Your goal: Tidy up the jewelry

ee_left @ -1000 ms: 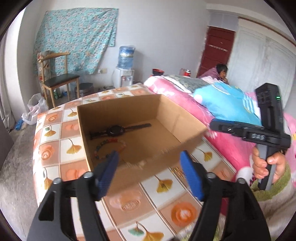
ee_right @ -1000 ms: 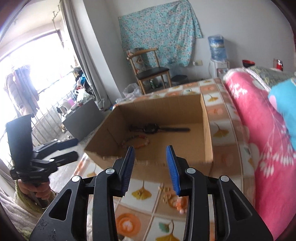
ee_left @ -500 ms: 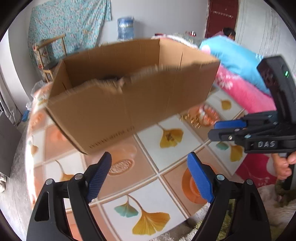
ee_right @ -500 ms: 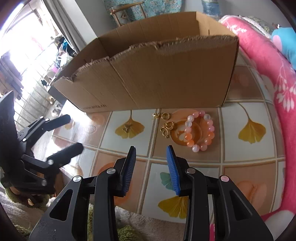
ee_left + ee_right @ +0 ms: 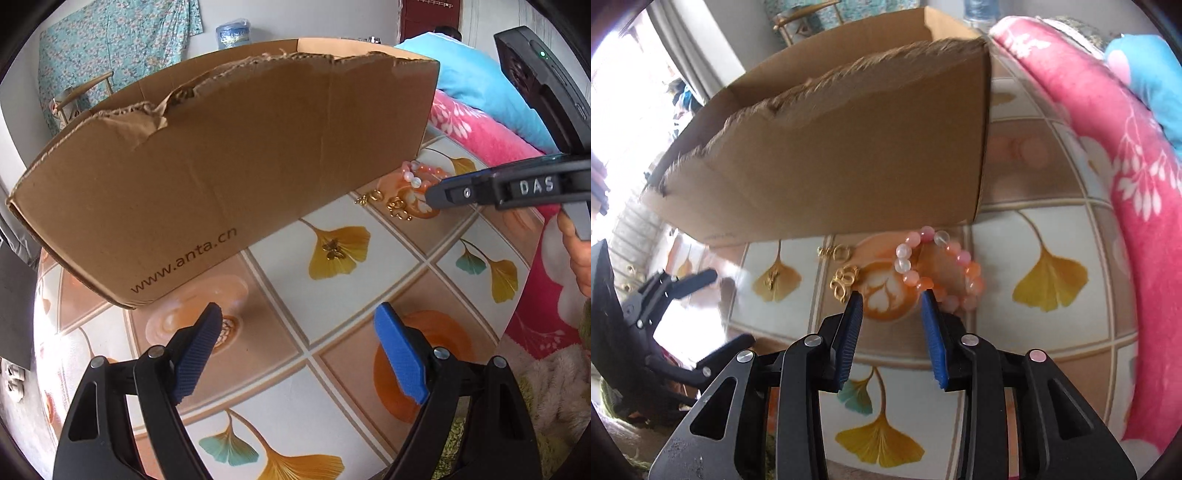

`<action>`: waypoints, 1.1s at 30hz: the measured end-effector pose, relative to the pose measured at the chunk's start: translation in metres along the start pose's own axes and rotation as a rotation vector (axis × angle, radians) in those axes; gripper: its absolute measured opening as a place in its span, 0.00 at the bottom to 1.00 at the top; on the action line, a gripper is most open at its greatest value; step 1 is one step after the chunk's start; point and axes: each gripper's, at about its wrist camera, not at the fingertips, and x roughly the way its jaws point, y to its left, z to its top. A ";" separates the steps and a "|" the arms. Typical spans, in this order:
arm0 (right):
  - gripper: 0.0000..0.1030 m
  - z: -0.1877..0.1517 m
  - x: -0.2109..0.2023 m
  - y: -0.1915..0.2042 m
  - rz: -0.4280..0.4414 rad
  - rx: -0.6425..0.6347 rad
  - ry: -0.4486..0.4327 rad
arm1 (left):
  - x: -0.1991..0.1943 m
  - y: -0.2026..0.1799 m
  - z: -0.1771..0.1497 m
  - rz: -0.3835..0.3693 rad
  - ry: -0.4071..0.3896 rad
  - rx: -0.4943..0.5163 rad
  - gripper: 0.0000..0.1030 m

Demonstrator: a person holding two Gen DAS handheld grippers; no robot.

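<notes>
Brown cardboard box (image 5: 236, 173) interior hidden; both hand-held grippers, left (image 5: 295, 354) and right (image 5: 892, 299), open, the right over pink bead bracelet (image 5: 942, 269).

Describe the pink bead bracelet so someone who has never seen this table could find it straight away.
Start at the cardboard box on the ginkgo-patterned tablecloth. Just in front of its right-hand corner lies the bead bracelet, a ring of pink, orange and clear round beads. The pieces to its left are small gold trinkets, far smaller and metallic.
</notes>
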 end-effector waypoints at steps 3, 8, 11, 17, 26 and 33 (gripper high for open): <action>0.32 0.003 -0.001 0.013 0.024 -0.048 -0.010 | 0.003 0.006 -0.001 -0.017 0.003 -0.031 0.84; 0.21 0.004 0.012 0.042 -0.037 -0.169 0.001 | 0.004 0.010 -0.001 -0.013 0.003 -0.033 0.87; 0.19 0.005 0.020 0.051 -0.071 -0.198 0.012 | 0.004 0.010 -0.001 -0.013 0.003 -0.032 0.88; 0.09 0.016 0.033 0.056 -0.085 -0.185 0.016 | 0.004 0.009 0.000 -0.012 0.002 -0.034 0.89; 0.00 0.018 0.025 0.021 -0.017 -0.034 0.011 | 0.004 0.009 0.000 -0.012 0.001 -0.034 0.89; 0.05 0.026 0.018 0.014 0.005 -0.034 0.014 | 0.004 0.009 0.000 -0.011 -0.001 -0.035 0.89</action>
